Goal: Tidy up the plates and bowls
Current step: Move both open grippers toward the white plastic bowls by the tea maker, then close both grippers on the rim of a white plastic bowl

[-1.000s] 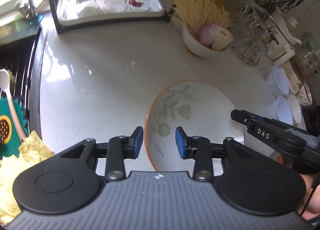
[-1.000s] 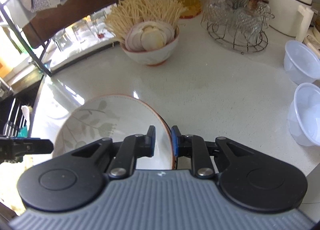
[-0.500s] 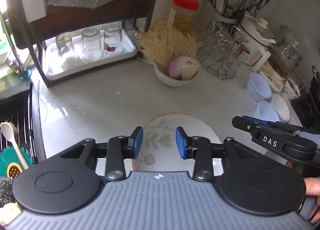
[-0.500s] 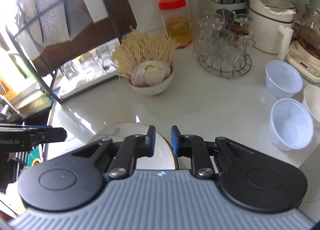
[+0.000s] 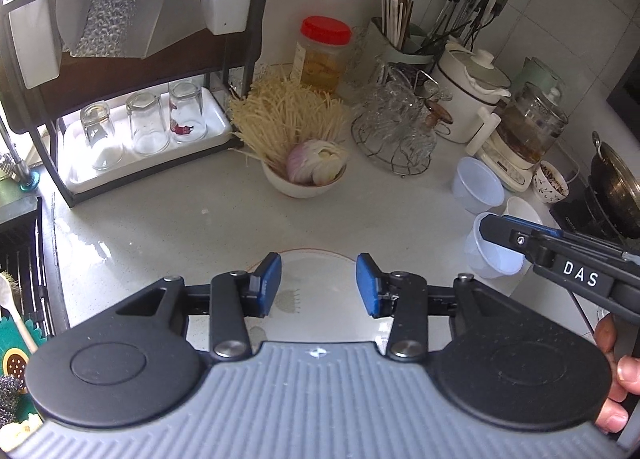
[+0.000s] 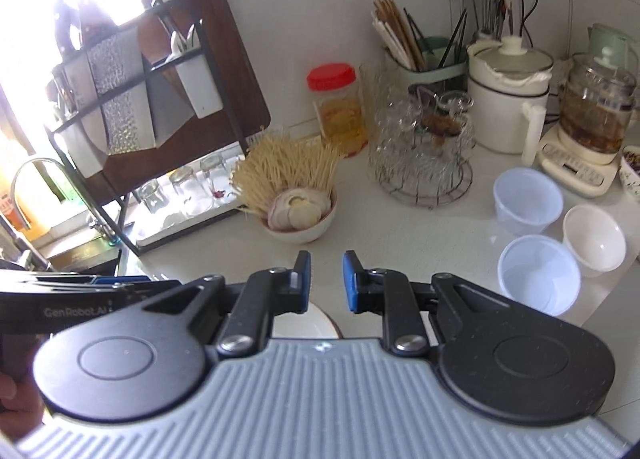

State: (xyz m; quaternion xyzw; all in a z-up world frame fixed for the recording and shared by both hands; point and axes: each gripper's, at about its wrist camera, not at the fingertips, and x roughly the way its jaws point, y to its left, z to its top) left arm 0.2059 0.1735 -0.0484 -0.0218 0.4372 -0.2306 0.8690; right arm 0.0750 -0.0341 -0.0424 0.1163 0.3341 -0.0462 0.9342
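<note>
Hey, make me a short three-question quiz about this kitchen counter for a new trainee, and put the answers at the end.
1. True or false: the left gripper is clamped on the floral plate.
2. How many upturned glasses stand on the white tray under the rack?
3. What sits nearest the right gripper? A) red-lidded jar B) bowl of onion and noodles C) white pot

Key
1. False: its jaws are opening with only air between them, above the plate.
2. Three.
3. B.
</note>
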